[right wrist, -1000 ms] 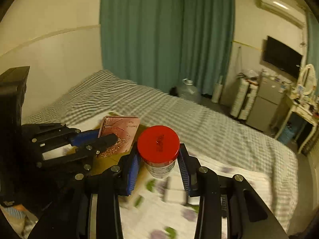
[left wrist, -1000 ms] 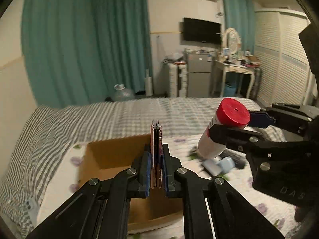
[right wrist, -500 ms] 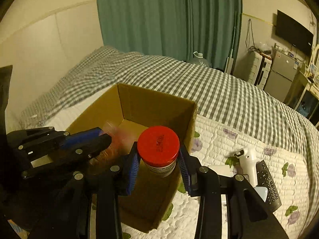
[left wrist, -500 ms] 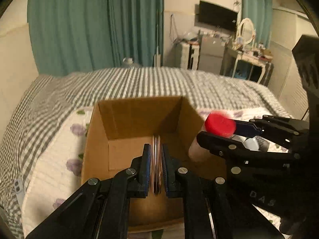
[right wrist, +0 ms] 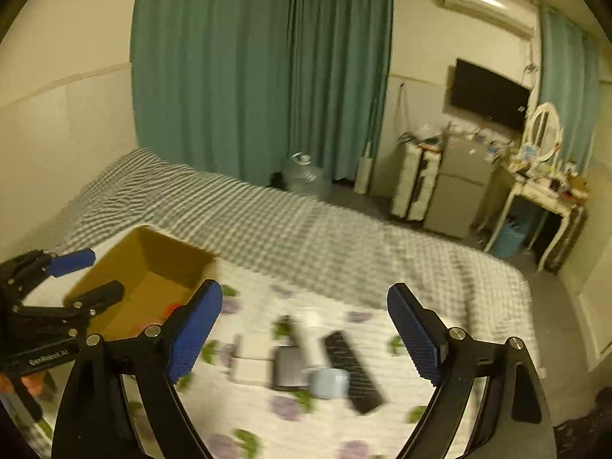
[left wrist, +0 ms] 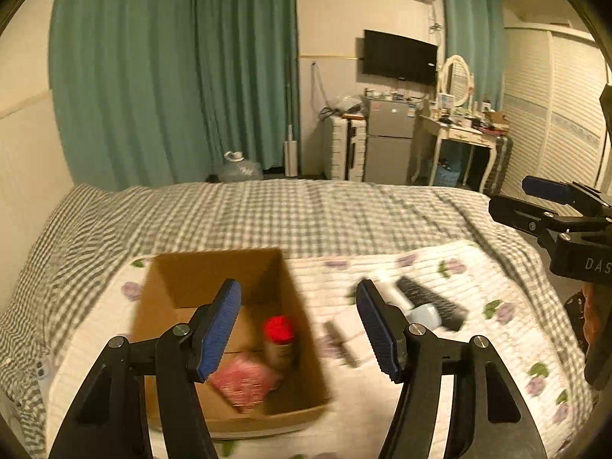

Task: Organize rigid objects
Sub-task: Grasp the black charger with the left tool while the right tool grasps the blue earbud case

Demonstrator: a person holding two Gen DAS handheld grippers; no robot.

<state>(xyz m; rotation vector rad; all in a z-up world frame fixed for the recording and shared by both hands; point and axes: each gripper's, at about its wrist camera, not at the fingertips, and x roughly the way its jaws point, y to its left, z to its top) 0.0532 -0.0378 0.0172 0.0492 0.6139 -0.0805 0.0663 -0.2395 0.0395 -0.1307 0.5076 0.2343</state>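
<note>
A brown cardboard box (left wrist: 168, 279) stands open on the floral quilt; it also shows in the right wrist view (right wrist: 111, 264). Inside it lie a red-capped jar (left wrist: 279, 334) and a flat pink case (left wrist: 243, 380). My left gripper (left wrist: 298, 325) is open and empty above the box's right side. My right gripper (right wrist: 306, 332) is open and empty above a blurred cluster of objects: a black remote (right wrist: 354, 371), a white handheld device (right wrist: 311, 338), a pale blue object (right wrist: 329, 382), a grey flat case (right wrist: 287, 369) and white boxes (right wrist: 250, 357).
The quilt (left wrist: 382, 394) lies on a grey checked bedspread (left wrist: 306, 214). Beyond the bed are teal curtains, a water jug (right wrist: 306, 176), a small fridge (left wrist: 386, 151) and a dressing table (left wrist: 464, 137). The right gripper shows at the right edge of the left wrist view (left wrist: 543, 199).
Both grippers opened and pulled up and back from the box. The jar and the pink case now lie inside the box. The right gripper swung right, over the cluster.
</note>
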